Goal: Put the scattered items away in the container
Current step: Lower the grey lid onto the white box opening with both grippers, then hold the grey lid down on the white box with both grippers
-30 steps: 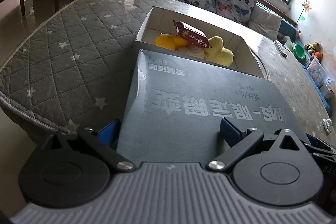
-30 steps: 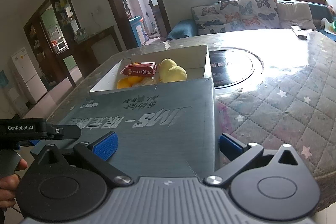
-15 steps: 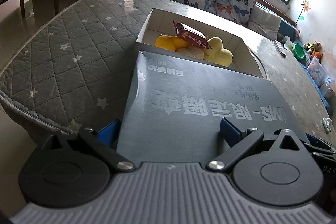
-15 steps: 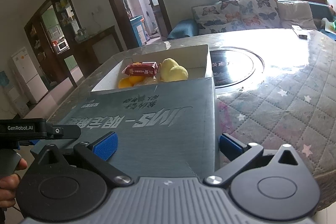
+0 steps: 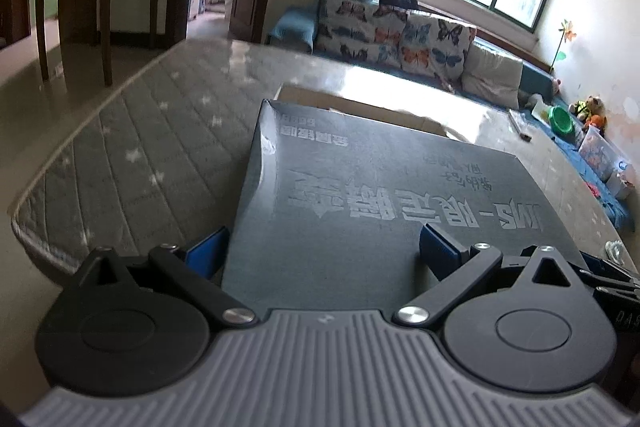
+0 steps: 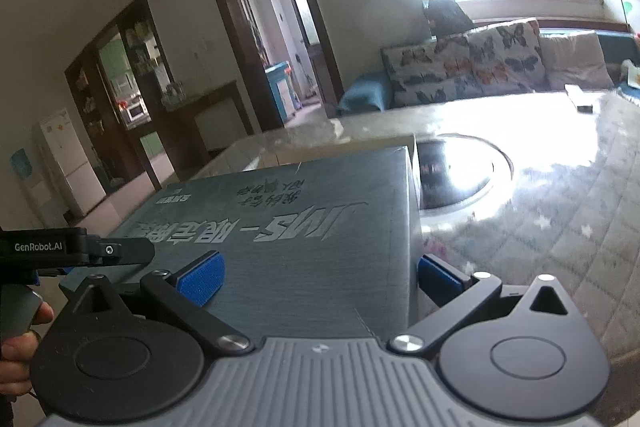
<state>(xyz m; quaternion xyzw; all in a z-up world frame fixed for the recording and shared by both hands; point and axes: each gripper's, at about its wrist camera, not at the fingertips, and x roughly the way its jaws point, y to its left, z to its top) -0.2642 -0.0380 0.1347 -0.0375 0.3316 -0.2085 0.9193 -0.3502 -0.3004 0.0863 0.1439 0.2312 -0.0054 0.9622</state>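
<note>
A grey-blue box lid [image 5: 380, 195] with pale lettering fills the middle of both views [image 6: 304, 227]. It hangs over the white cardboard box [image 5: 360, 107], and only the box's far rim [image 6: 340, 151] shows past it. My left gripper [image 5: 322, 251] straddles the lid's near left corner, one blue pad outside the left wall and the other on top. My right gripper [image 6: 318, 279] holds the near right corner the same way. The box's contents are hidden under the lid.
The box stands on a grey quilted star-pattern table cover [image 5: 140, 155], beside a round glass inset [image 6: 460, 179]. A remote [image 6: 580, 99] lies at the far right. A hand [image 6: 20, 347] holds the left gripper's handle. A butterfly-print sofa [image 5: 400, 35] stands behind the table.
Both grippers have carried the lid forward over the box. The yellow toys and red packet, visible before, are now covered. Both views are motion-blurred.
</note>
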